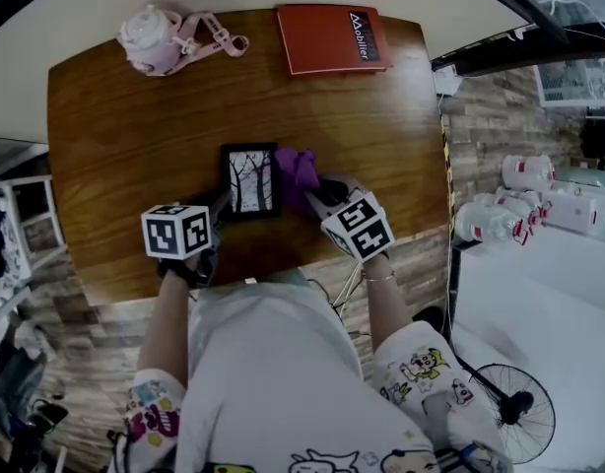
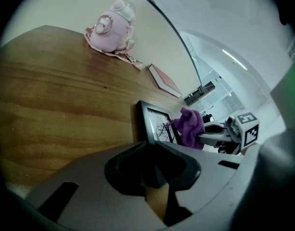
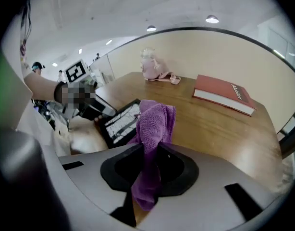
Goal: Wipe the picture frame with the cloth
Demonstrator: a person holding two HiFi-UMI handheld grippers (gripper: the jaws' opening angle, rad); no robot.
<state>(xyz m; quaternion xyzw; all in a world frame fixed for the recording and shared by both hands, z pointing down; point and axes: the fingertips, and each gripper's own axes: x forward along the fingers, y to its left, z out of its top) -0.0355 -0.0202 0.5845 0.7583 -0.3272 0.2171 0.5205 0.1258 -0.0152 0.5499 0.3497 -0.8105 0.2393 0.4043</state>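
Observation:
A black picture frame with a tree drawing sits in the middle of the wooden table. My left gripper is shut on the frame's near left corner; in the left gripper view the frame runs right into the jaws of the left gripper. My right gripper is shut on a purple cloth. The cloth bunches up out of the right gripper and hangs at the frame's right edge. Whether the cloth touches the glass is unclear.
A pink bottle with a strap and a red book lie at the table's far edge. Off the table to the right stand white water bottles, and a floor fan sits lower right.

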